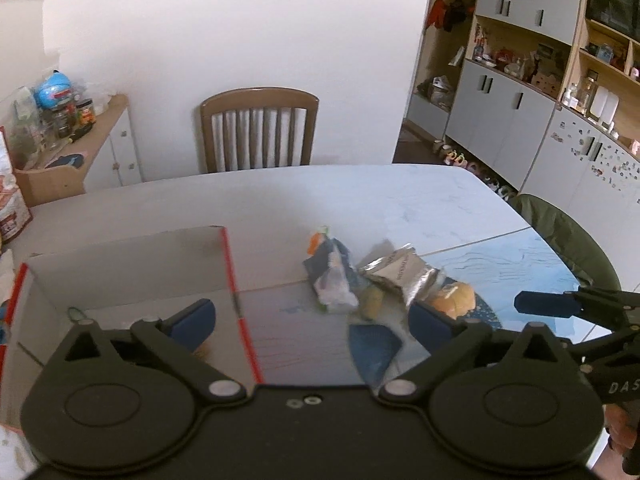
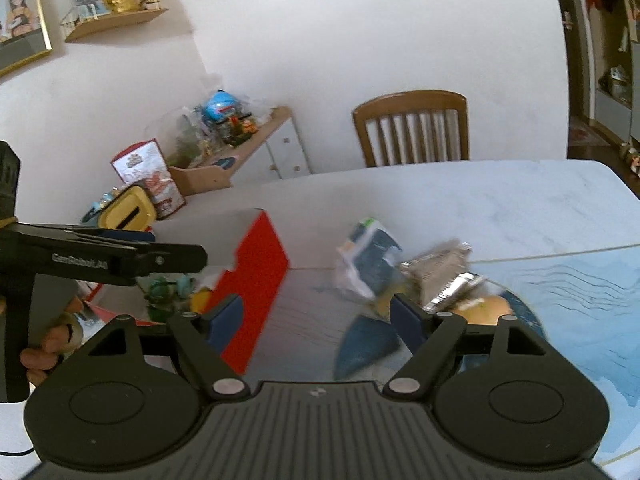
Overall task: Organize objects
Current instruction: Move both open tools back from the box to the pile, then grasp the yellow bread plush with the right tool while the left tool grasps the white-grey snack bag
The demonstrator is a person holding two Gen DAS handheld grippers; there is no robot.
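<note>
Left wrist: one box [image 1: 120,264], two packets [image 1: 332,276], one chair [image 1: 258,132].

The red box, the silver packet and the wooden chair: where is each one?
Red box [image 2: 256,280], right wrist view, on its red side wall.
Silver packet [image 1: 400,274], left wrist view, on its crinkled middle.
Wooden chair [image 1: 259,100], left wrist view, on its top rail.

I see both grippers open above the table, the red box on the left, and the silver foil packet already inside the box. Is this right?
Not quite. The silver foil packet is not inside the red box; it lies on the table to the right of the box, among the other snack items, as the left wrist view shows. The left gripper and right gripper are indeed open.
</note>
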